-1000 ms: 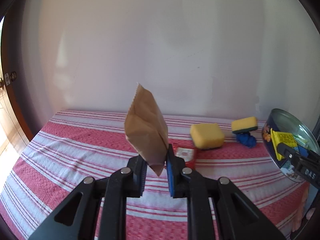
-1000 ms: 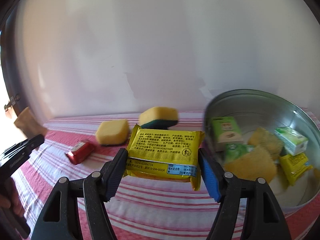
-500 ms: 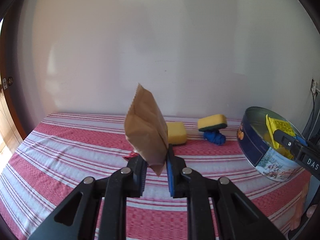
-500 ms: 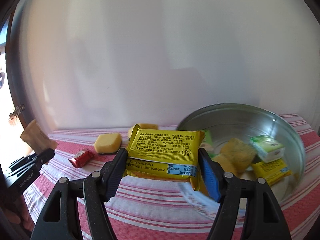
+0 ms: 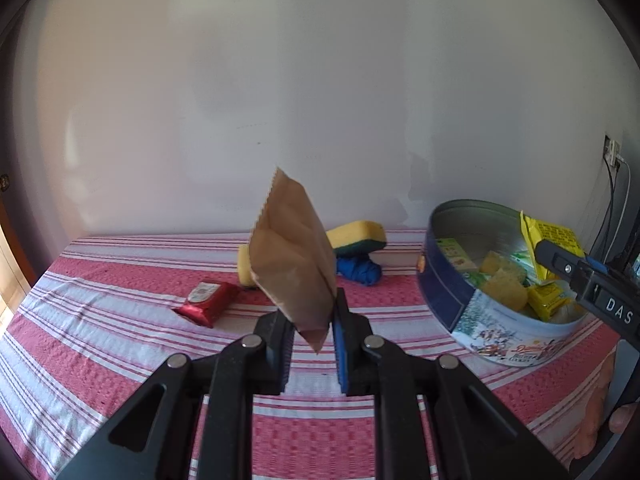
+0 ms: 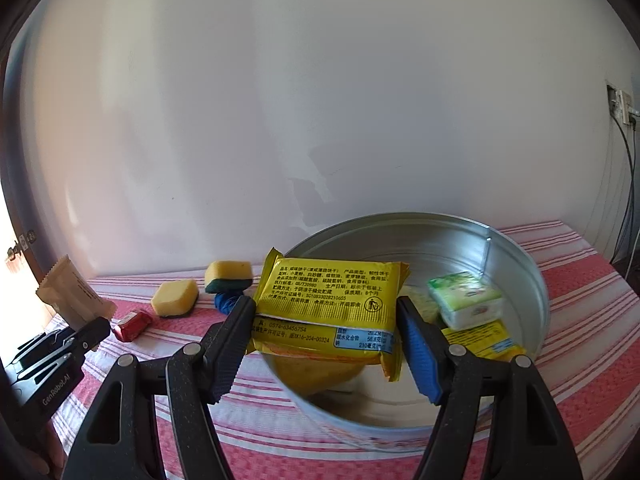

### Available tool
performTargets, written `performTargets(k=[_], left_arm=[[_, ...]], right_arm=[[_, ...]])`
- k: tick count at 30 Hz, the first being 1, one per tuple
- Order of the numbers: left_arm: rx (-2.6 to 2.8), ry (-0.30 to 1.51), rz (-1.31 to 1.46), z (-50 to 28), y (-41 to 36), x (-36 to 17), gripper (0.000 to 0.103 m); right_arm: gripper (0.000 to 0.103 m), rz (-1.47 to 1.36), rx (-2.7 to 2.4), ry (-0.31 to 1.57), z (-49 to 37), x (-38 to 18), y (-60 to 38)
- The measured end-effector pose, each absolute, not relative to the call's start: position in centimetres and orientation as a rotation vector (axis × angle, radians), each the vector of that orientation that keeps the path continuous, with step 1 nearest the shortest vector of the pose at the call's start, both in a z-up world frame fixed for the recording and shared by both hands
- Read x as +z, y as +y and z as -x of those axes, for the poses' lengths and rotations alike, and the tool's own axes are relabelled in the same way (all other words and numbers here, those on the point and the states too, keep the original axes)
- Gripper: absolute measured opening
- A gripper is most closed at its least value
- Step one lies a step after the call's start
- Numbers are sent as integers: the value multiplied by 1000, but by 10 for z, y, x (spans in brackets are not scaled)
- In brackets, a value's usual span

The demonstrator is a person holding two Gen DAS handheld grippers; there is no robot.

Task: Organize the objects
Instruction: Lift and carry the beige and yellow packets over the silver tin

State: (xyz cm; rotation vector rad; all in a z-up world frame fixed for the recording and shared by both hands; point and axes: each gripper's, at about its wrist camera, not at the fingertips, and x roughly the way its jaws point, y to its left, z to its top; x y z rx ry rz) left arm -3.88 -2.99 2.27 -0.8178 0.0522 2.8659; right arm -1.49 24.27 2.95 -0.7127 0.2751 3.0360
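Note:
My left gripper (image 5: pixel 311 322) is shut on a brown paper packet (image 5: pixel 292 256) and holds it upright above the striped cloth. My right gripper (image 6: pixel 324 320) is shut on a yellow snack packet (image 6: pixel 328 308) over the near rim of the round metal tin (image 6: pixel 520 272). The tin holds several small packets, among them a green-white one (image 6: pixel 466 300) and a yellow one (image 6: pixel 484 344). In the left wrist view the tin (image 5: pixel 448 292) stands at the right, with the right gripper (image 5: pixel 568 268) and its yellow packet (image 5: pixel 548 244) above it.
On the red and white striped cloth (image 5: pixel 100 320) lie a red packet (image 5: pixel 208 298), a yellow sponge (image 6: pixel 174 298), a yellow-green sponge (image 5: pixel 358 234) on a blue cloth ball (image 5: pixel 360 270). A white wall stands behind. Cables hang at the far right (image 6: pixel 628 160).
Both grippers have swung right toward the tin. The yellow packet now hangs over the tin's near rim. The brown packet stays gripped.

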Motion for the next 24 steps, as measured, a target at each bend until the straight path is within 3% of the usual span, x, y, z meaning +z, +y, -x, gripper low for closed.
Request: performTargets(k=[24], left_arm=[[2738, 211, 725, 39, 90, 42, 15]], right_arm=[[72, 596, 2884, 299, 6, 39, 333]])
